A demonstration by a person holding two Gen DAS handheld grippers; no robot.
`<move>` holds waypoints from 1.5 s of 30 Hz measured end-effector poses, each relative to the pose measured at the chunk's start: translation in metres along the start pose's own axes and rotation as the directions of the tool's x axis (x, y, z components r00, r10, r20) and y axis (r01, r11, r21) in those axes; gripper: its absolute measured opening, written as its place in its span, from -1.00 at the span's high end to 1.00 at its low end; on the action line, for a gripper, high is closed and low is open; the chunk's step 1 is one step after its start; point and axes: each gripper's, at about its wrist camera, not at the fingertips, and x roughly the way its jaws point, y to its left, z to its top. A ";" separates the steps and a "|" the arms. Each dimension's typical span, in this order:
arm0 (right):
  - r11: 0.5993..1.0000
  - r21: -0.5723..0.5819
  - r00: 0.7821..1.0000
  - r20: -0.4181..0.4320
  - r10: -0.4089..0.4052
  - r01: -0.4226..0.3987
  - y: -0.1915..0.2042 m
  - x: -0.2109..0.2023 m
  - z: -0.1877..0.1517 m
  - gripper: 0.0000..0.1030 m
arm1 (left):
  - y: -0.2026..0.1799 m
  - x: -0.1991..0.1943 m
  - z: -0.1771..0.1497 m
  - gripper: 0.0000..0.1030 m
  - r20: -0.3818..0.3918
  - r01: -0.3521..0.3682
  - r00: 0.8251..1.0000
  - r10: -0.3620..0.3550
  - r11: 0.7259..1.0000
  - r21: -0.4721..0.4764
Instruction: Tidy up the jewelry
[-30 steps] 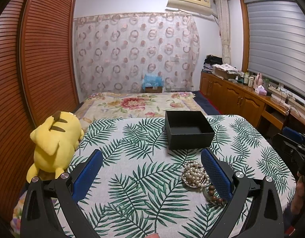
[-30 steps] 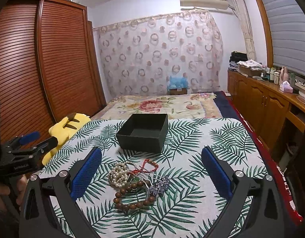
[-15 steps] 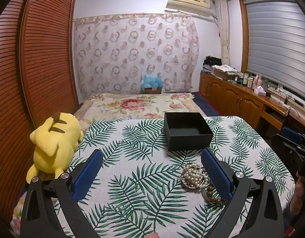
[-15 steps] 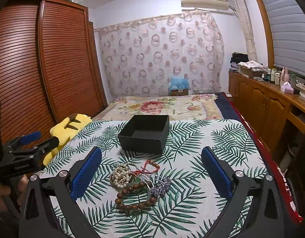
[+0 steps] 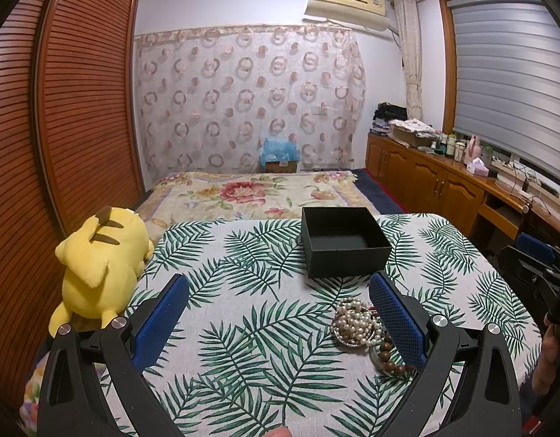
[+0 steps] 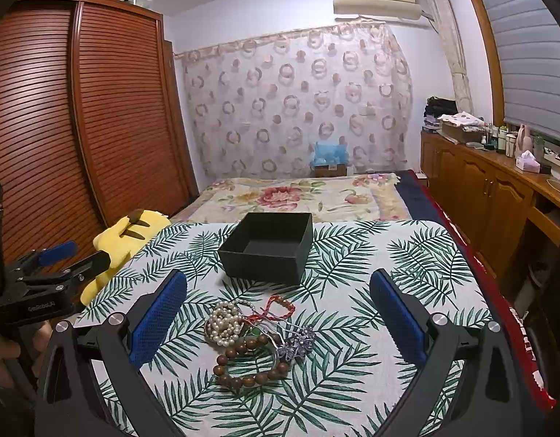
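An open black box sits on the palm-leaf cloth. In front of it lies a small heap of jewelry: a pearl string, a brown wooden bead bracelet, a red cord bracelet and a purple flower piece. My right gripper hangs open above the heap, fingers wide on either side of it. My left gripper is open too, over bare cloth left of the heap; its right finger hides part of the beads.
A yellow plush toy lies at the cloth's left edge. Beyond the box is a floral bedspread. A slatted wooden wardrobe stands left, wooden cabinets with bottles right. A hand holds the left tool.
Both views have shifted only slightly; the right gripper has edged a little nearer the jewelry heap. Both grippers remain open and nothing was taken hold of.
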 end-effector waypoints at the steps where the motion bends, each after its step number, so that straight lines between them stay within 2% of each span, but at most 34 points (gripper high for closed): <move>1: 1.000 -0.001 1.000 0.001 0.001 -0.001 0.000 0.000 0.000 -0.95 | 0.000 0.000 0.000 -0.86 0.000 0.000 1.000 0.000 1.000 0.000; 16: 1.000 0.000 1.000 0.002 0.004 -0.004 0.008 -0.002 0.006 -0.95 | -0.001 -0.001 0.002 -0.86 -0.004 0.000 1.000 0.000 1.000 0.001; 24: 1.000 -0.002 1.000 -0.004 0.012 -0.012 0.034 -0.007 0.018 -0.95 | 0.000 0.006 -0.007 -0.86 -0.013 0.001 1.000 -0.001 1.000 -0.001; 32: 0.999 -0.014 0.997 -0.054 0.051 -0.052 0.032 0.020 0.002 -0.94 | 0.000 0.030 -0.019 -0.86 -0.082 0.012 0.997 -0.011 1.000 0.010; 41: 0.994 -0.056 0.985 -0.151 0.088 -0.098 0.021 0.046 -0.023 -0.54 | 0.000 0.056 -0.033 -0.86 -0.154 0.061 0.986 -0.058 0.998 0.015; 45: 0.993 -0.059 0.979 -0.182 0.094 -0.106 0.013 0.051 -0.033 -0.45 | -0.003 0.067 -0.038 -0.86 -0.185 0.093 0.979 -0.089 0.995 0.017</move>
